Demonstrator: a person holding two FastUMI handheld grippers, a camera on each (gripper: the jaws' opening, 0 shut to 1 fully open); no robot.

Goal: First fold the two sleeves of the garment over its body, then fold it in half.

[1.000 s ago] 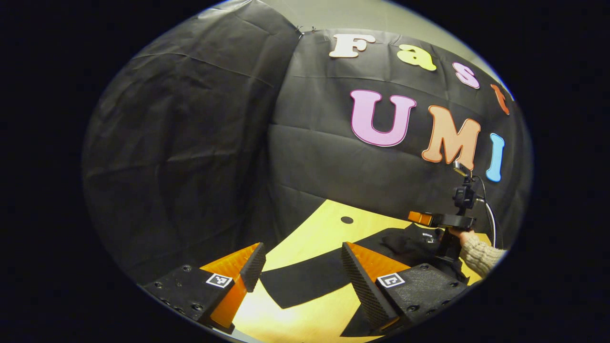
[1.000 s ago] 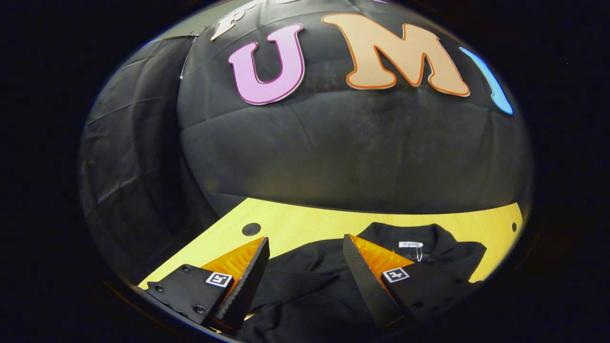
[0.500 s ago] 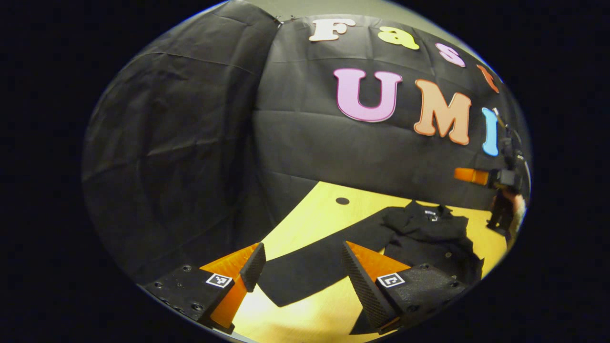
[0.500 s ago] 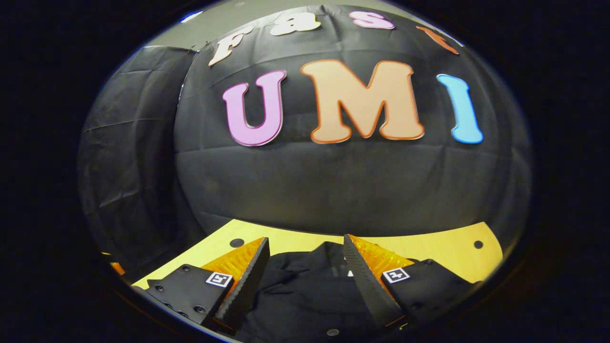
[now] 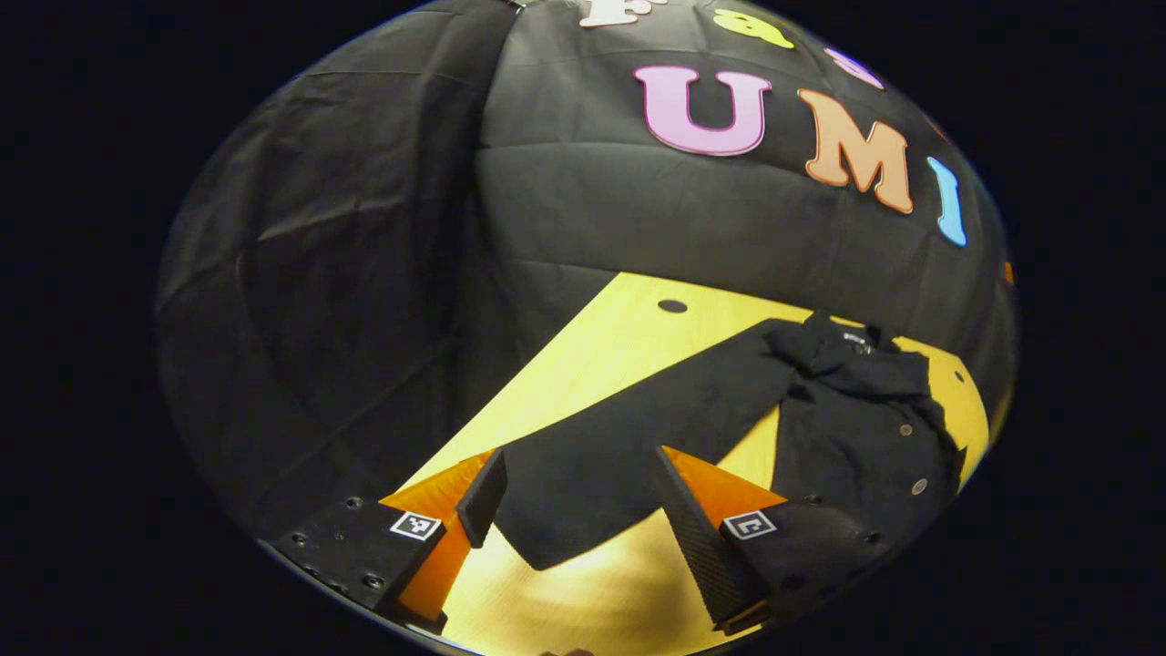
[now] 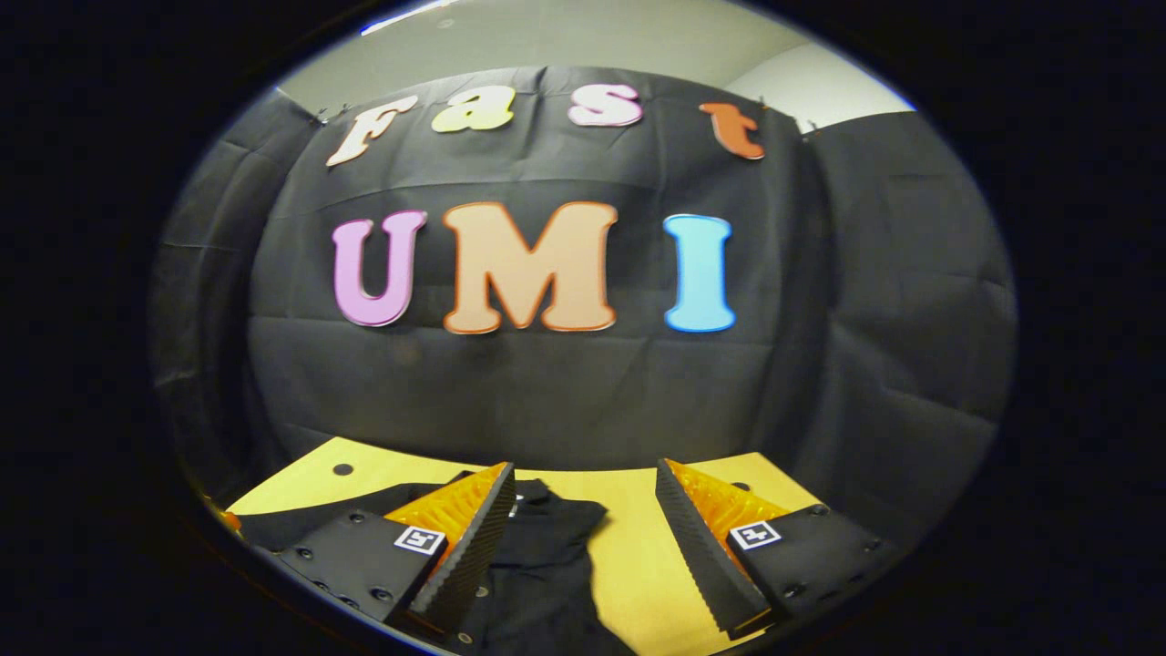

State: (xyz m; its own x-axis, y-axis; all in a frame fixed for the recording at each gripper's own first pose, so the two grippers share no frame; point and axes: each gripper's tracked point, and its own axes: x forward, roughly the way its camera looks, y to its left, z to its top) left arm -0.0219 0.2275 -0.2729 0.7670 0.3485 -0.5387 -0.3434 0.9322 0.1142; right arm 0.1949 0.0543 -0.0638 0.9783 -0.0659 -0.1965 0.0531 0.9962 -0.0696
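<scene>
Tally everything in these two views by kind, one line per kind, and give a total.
Black garment: 1
Grippers: 2, the left gripper and the right gripper
Wooden table: 1
Black cloth wall: 1
Total: 5

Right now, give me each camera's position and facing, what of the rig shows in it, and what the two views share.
Left gripper view: rides the left gripper, looking down along its open jaws at the spread sleeve of the black garment on the wooden table.
Right gripper view: rides the right gripper, jaws open, facing the booth wall over the table's far edge.
Shared: garment, table, wall.
</scene>
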